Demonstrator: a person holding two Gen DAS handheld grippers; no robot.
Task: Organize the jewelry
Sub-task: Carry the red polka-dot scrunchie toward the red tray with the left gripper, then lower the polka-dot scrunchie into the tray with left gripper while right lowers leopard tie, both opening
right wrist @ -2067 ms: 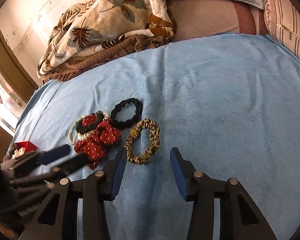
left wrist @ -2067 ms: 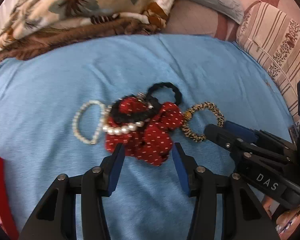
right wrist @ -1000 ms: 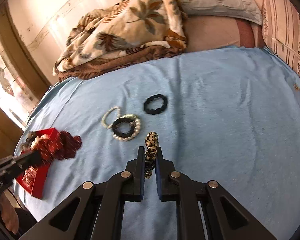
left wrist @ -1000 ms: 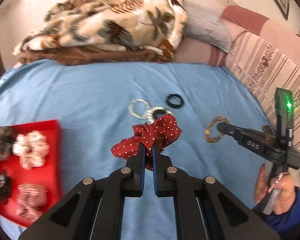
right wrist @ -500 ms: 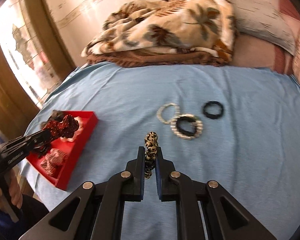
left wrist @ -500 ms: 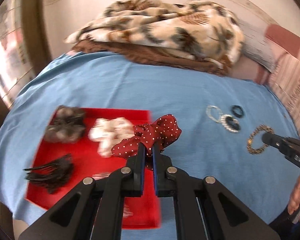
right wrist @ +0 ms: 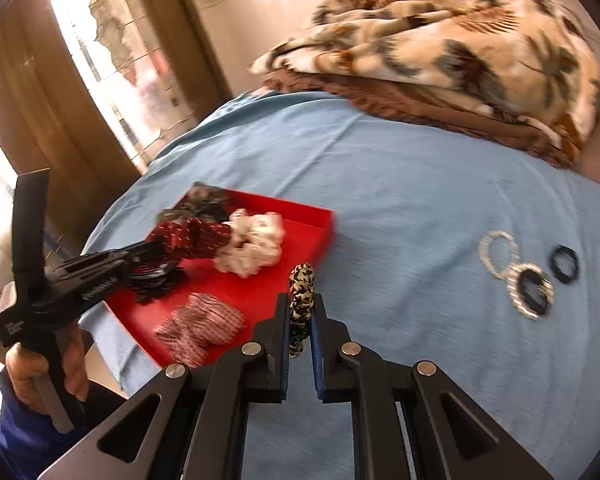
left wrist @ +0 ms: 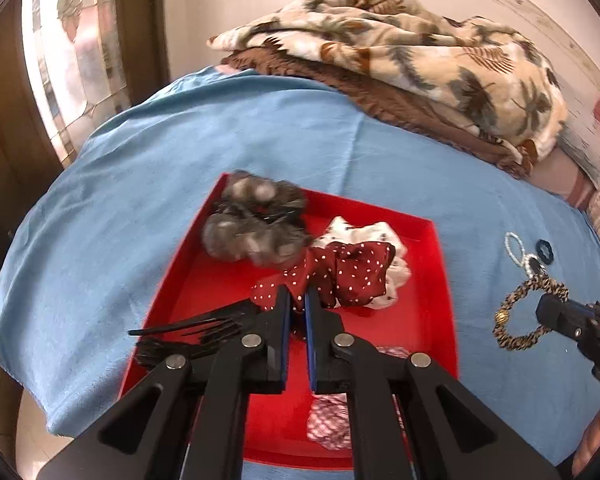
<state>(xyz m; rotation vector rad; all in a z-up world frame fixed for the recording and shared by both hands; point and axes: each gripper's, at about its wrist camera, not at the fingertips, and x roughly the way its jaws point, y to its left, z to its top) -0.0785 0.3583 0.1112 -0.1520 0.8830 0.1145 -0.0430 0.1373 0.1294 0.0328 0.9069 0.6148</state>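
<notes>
My left gripper (left wrist: 297, 300) is shut on a red polka-dot scrunchie (left wrist: 348, 270) and holds it over the red tray (left wrist: 440, 304); it also shows in the right wrist view (right wrist: 196, 236). My right gripper (right wrist: 300, 320) is shut on a leopard-print hair tie (right wrist: 302, 292), held just above the blue sheet beside the tray's right edge (right wrist: 324, 236); the tie also shows in the left wrist view (left wrist: 528, 312). A pearl bracelet (right wrist: 496, 254), a beaded ring around a black tie (right wrist: 532, 286) and a black hair tie (right wrist: 565, 264) lie on the sheet to the right.
The tray holds a grey fluffy scrunchie (left wrist: 252, 220), a white scrunchie (right wrist: 256, 248), a black hair claw (left wrist: 188, 336) and a red-checked scrunchie (right wrist: 200, 328). A folded floral blanket (left wrist: 400, 52) lies at the back. The bed's left edge (left wrist: 24, 344) drops off near a door.
Both grippers moved left from the jewelry pile. The left one carried the red scrunchie over the tray. The right one brought the leopard tie up beside the tray.
</notes>
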